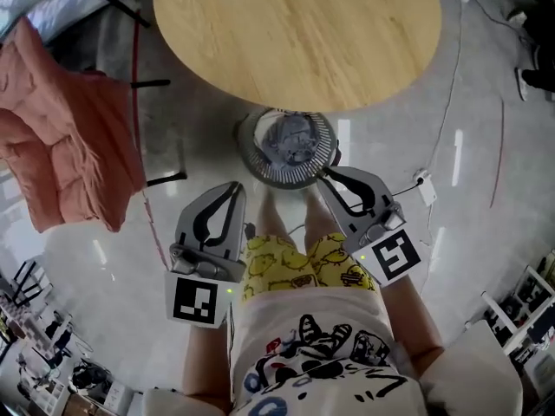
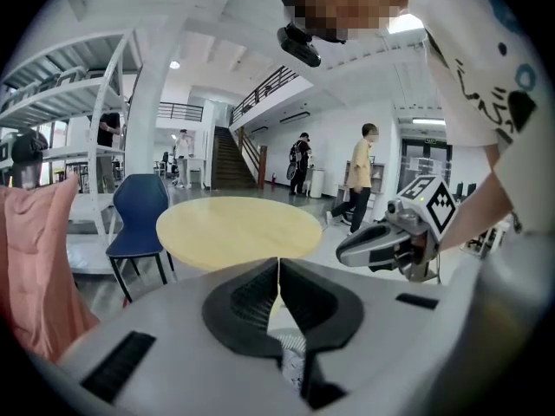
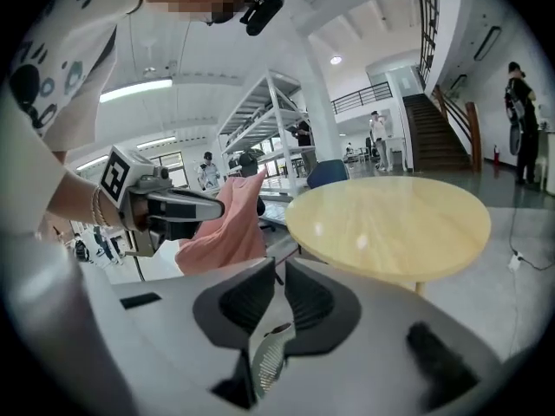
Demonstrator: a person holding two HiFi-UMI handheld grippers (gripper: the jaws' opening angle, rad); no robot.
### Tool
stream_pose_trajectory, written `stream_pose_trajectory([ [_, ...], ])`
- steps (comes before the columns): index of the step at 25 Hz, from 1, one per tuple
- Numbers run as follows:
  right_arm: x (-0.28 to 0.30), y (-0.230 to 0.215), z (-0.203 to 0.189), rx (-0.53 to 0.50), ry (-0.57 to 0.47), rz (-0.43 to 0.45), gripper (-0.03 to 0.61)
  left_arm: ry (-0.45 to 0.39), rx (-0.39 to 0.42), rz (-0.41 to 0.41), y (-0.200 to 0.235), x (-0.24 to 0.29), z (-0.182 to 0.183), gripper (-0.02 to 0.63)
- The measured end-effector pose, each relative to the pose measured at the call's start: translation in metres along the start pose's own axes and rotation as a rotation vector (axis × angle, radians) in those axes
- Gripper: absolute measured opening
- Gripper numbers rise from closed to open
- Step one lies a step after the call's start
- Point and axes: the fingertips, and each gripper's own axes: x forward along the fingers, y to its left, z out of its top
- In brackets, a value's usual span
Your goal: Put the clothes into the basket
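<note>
A round grey mesh basket (image 1: 253, 168) stands on the floor below the table's near edge, with crumpled grey clothes (image 1: 290, 139) inside it. A pink garment (image 1: 61, 137) hangs on a rack at the left, also visible in the left gripper view (image 2: 35, 267) and the right gripper view (image 3: 230, 228). My left gripper (image 1: 236, 185) hovers just left of the basket, its jaws (image 2: 278, 263) shut and empty. My right gripper (image 1: 324, 174) hovers at the basket's right rim. Its jaws (image 3: 279, 269) stand together but for a thin slit, holding nothing.
A round wooden table (image 1: 295, 29) stands beyond the basket. A blue chair (image 2: 139, 215) sits at its left. A cable and white plug (image 1: 427, 187) lie on the floor to the right. People walk in the far hall (image 2: 360, 176). My own legs are right behind the grippers.
</note>
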Motion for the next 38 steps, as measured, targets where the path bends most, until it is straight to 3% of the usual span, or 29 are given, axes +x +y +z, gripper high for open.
stream_pose_trajectory([
  [11, -0.034, 0.012, 0.101, -0.079, -0.130, -0.014, 0.028, -0.117, 0.060, -0.007, -0.003, -0.022, 0.082, 0.017],
  [21, -0.082, 0.014, 0.200, -0.201, -0.280, -0.058, 0.028, -0.277, 0.137, 0.021, 0.002, -0.053, 0.174, 0.017],
  [31, -0.117, 0.022, 0.267, -0.289, -0.389, -0.056, 0.028, -0.357, 0.158, 0.026, 0.003, -0.075, 0.219, 0.017],
  [38, -0.128, 0.037, 0.284, -0.340, -0.419, -0.049, 0.028, -0.382, 0.166, 0.029, -0.001, -0.095, 0.227, 0.017],
])
